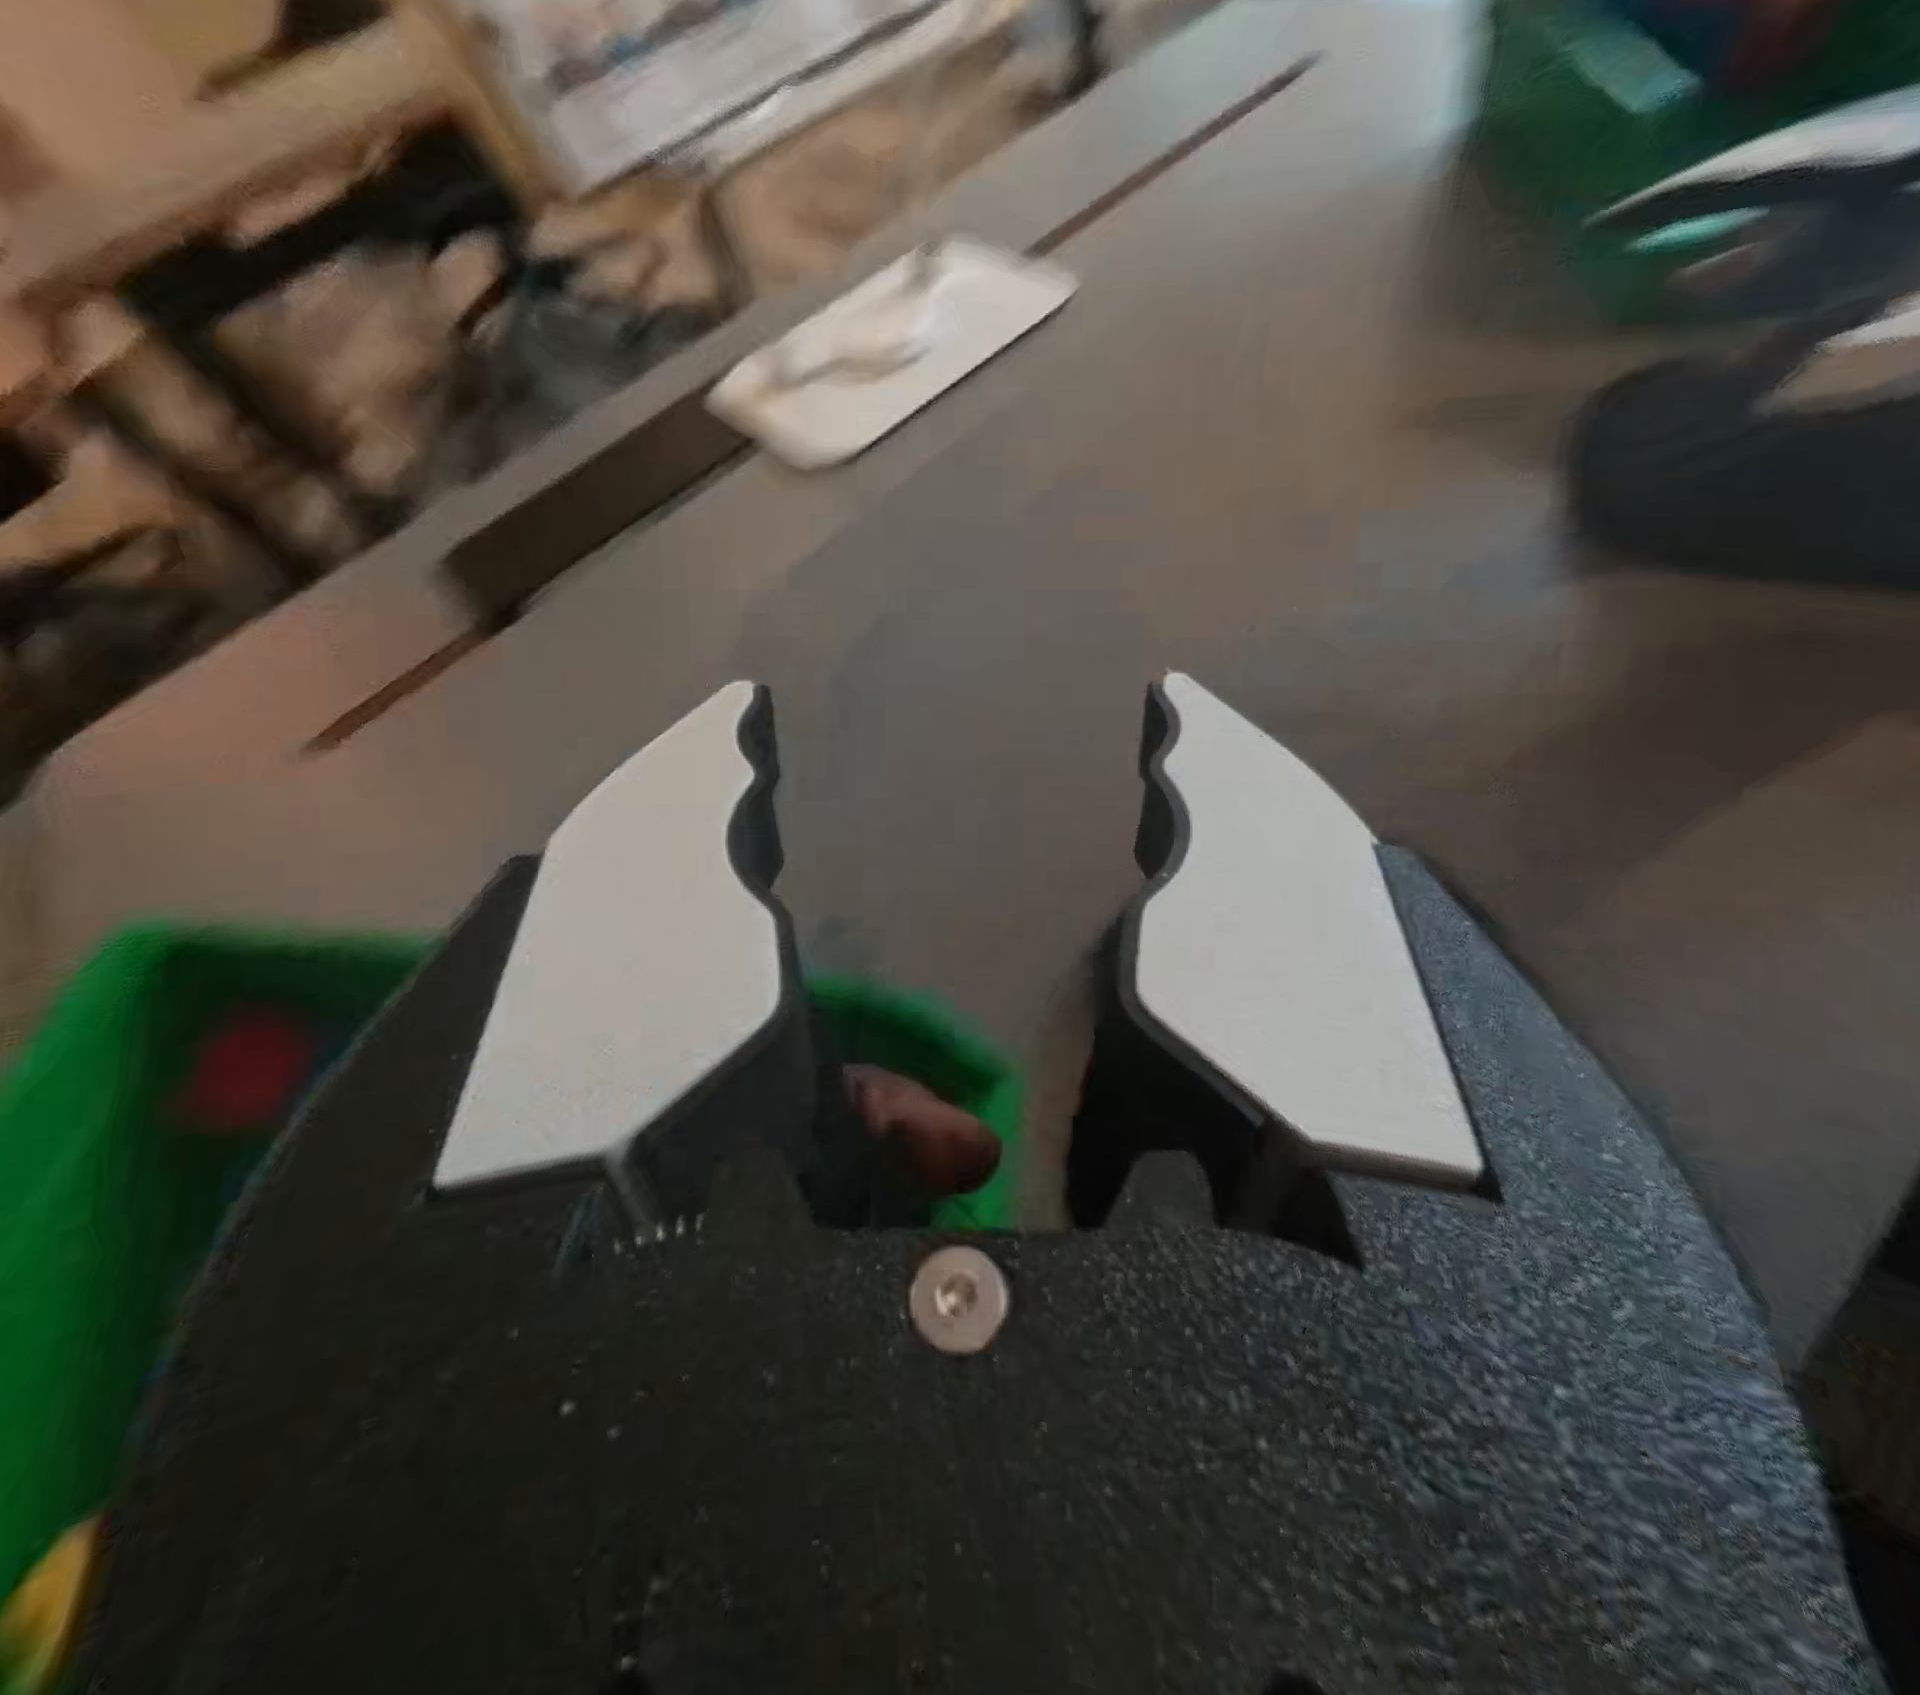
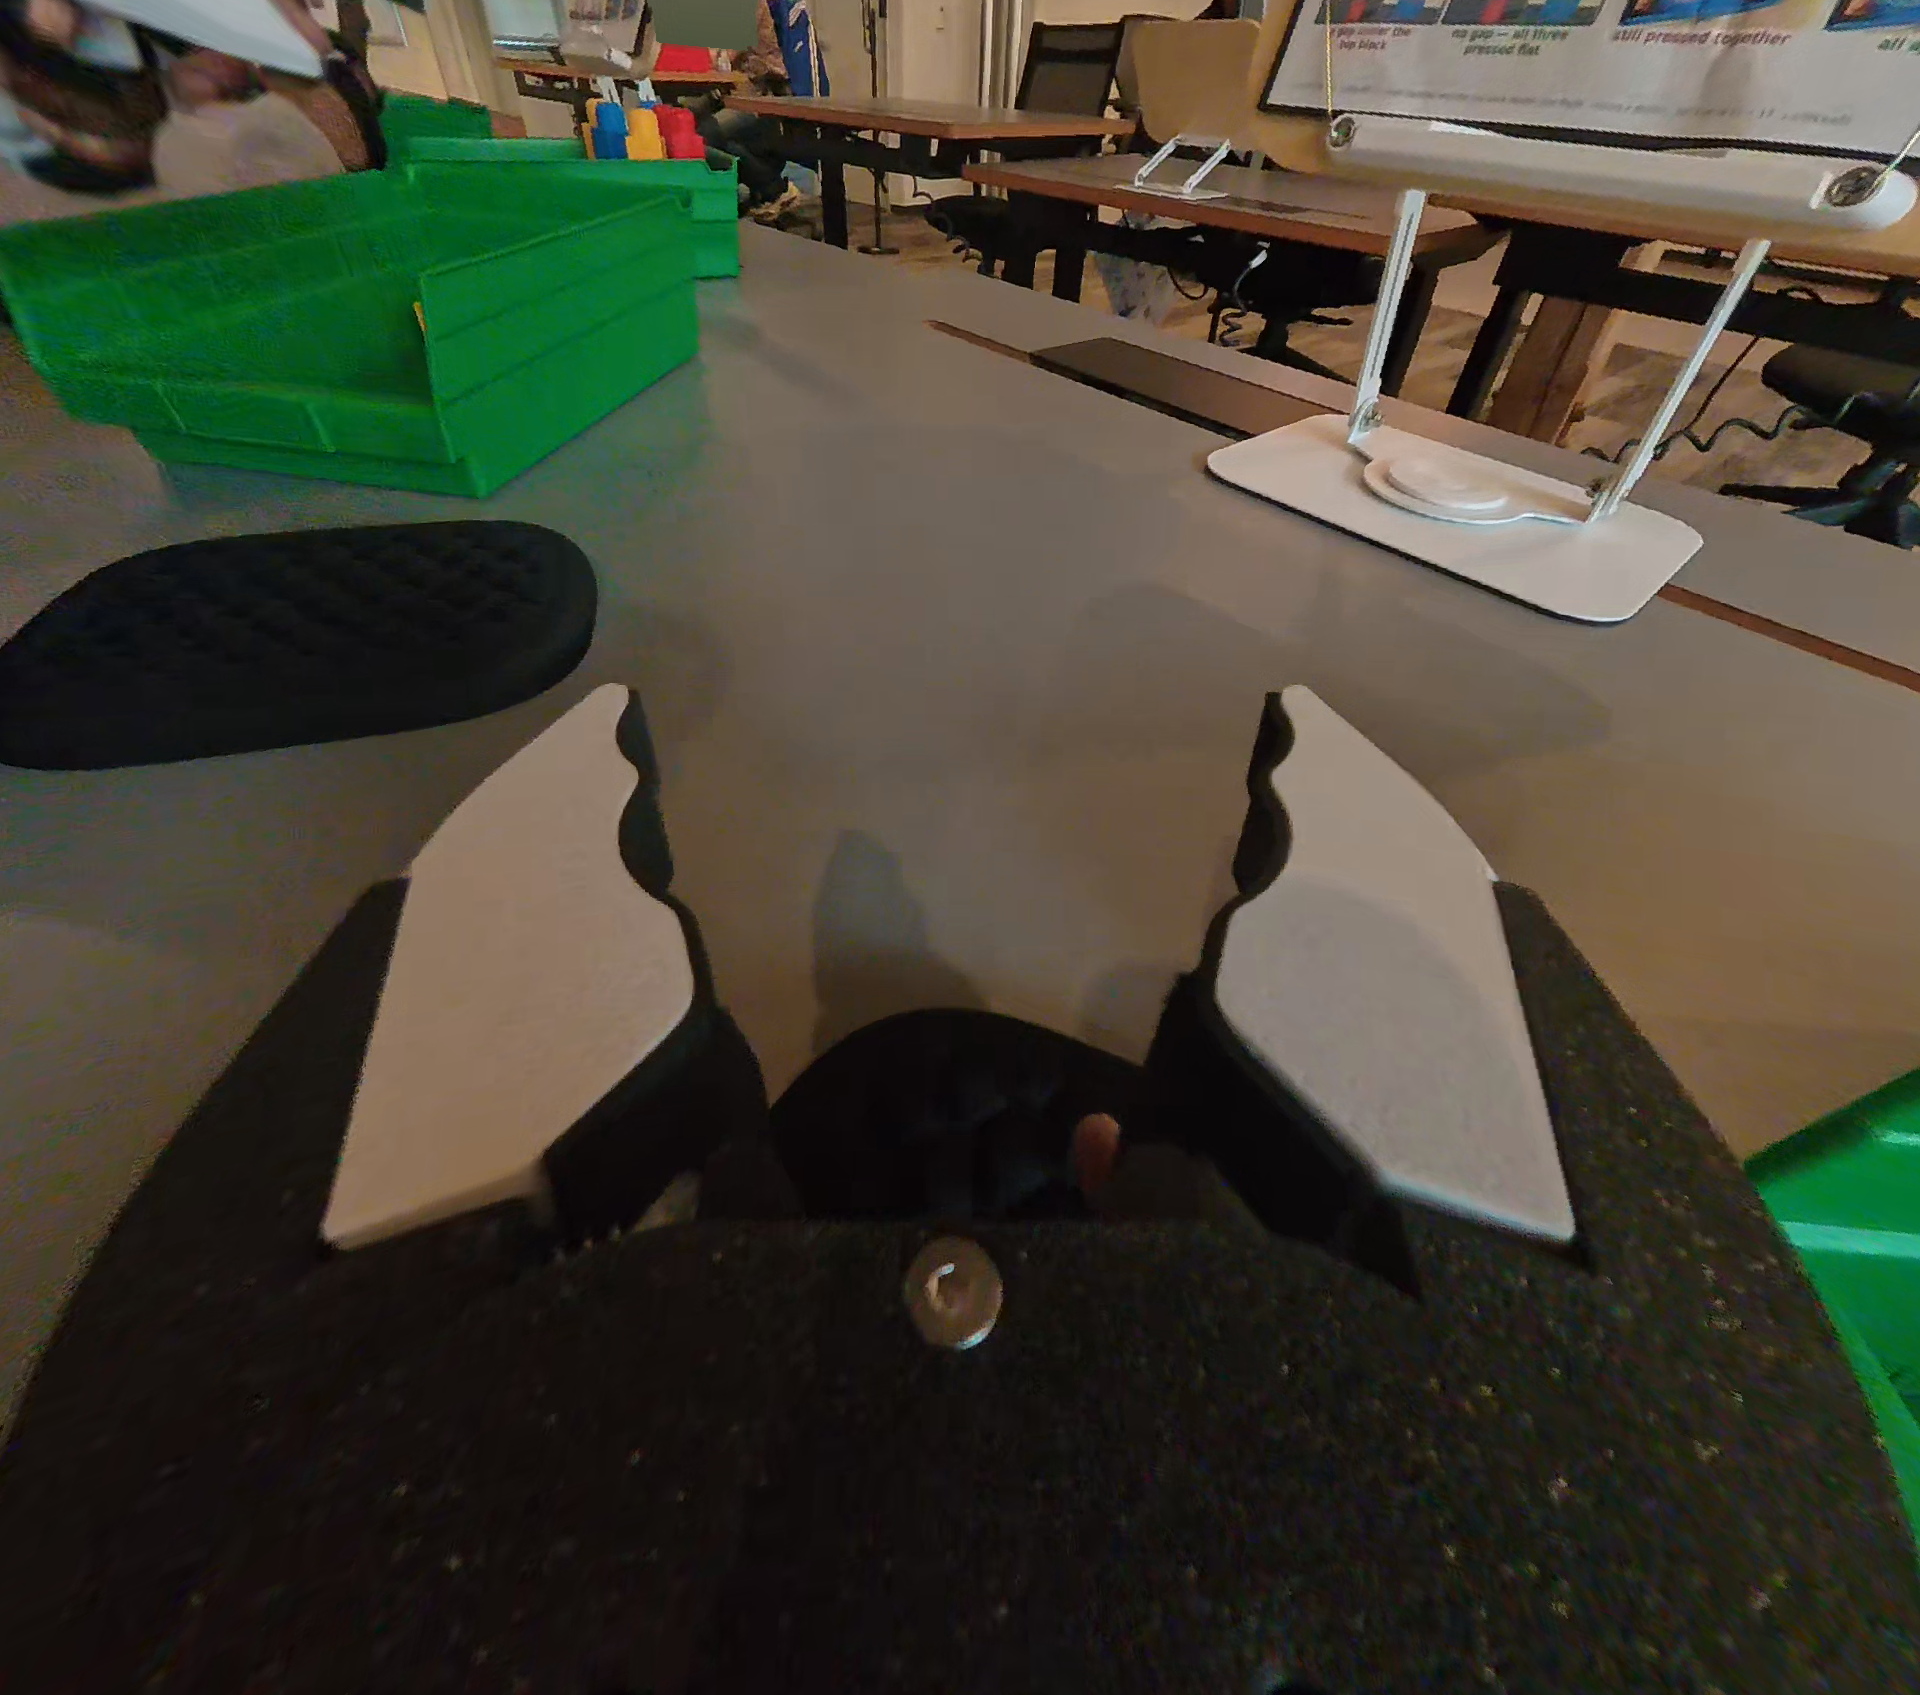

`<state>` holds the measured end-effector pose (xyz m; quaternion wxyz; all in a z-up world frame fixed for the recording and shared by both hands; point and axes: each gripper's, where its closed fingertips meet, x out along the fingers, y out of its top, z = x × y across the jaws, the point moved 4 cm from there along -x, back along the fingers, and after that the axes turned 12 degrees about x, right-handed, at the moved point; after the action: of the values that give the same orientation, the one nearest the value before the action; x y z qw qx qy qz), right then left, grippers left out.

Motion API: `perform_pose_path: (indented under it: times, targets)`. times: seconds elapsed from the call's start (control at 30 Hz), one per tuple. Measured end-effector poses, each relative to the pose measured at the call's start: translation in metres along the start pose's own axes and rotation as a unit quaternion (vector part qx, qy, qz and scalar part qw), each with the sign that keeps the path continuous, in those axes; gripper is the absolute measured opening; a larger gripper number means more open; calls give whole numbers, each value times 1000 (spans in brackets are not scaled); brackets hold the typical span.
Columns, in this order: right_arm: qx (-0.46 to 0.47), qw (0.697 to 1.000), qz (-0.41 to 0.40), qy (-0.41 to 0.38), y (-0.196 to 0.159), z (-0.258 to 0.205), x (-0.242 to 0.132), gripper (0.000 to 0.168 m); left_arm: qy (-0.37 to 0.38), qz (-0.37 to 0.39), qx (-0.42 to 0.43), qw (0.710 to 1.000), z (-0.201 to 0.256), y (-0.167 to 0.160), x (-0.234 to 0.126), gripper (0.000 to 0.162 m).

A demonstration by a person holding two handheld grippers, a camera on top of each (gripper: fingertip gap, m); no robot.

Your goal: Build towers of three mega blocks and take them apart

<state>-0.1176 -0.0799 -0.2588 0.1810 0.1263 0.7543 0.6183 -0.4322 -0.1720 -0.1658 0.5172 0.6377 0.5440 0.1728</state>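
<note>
The right claw [image 2: 951,700] is spread wide and holds nothing, hovering low over the bare grey table [image 2: 987,523]. The left claw [image 1: 961,689] is also parted and empty, in a view blurred by motion. No block is gripped and no tower stands on the open table, so I judge a building or unbuilding cycle is yet to start. The blocks [image 2: 639,130] stand far left in the far green bin [image 2: 717,191]; the nearer green bin [image 2: 468,357] hides its contents. A black pad [image 2: 281,637] lies left.
</note>
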Motion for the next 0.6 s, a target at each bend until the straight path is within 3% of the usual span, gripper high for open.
perform_pose_path:
  times: [0.13,0.3,0.5,0.6]
  targets:
    - [-8,1000,3,-3,0,-1,0,107,138,-198,-53,969,-85,-53,-36,68]
    - [-9,1000,4,-4,0,-1,0,106,201,-325,-142,913,-119,-128,-36,70]
    - [-12,1000,13,0,2,-2,-2,105,240,-383,-219,865,-128,-187,-20,71]
    - [-11,1000,18,1,3,-2,-3,105,242,-372,-263,856,-131,-200,-13,71]
